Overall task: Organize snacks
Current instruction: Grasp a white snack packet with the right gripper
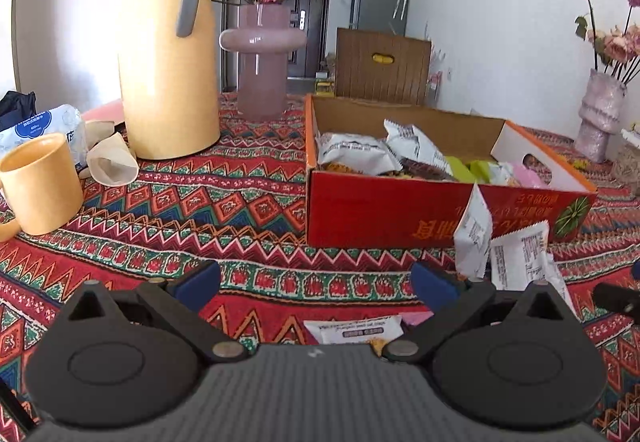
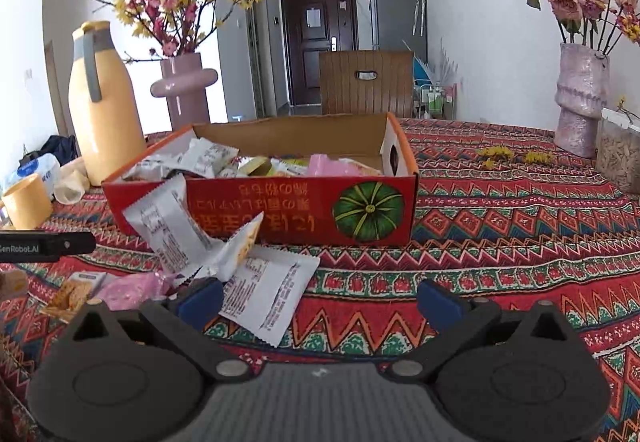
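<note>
A red cardboard box (image 1: 384, 210) (image 2: 280, 214) stands on the patterned tablecloth and holds several snack packets (image 1: 360, 152) (image 2: 208, 158). Loose white packets (image 1: 516, 258) (image 2: 264, 290) lie in front of the box, one leaning on its front wall (image 2: 168, 222). A pink packet (image 2: 128, 288) and a cracker packet (image 2: 72, 294) lie to the left of these. Another packet (image 1: 356, 328) lies just under my left gripper (image 1: 316, 280), which is open and empty. My right gripper (image 2: 320, 300) is open and empty, its left finger beside the flat white packet.
A yellow thermos jug (image 1: 168, 58), a pink vase with flowers (image 1: 262, 58), a yellow mug (image 1: 38, 182) and paper cups (image 1: 112, 160) stand at the left. A second pink vase (image 2: 580, 98) and a clear container (image 2: 618, 150) stand at the right. A wooden chair (image 2: 366, 82) is behind the table.
</note>
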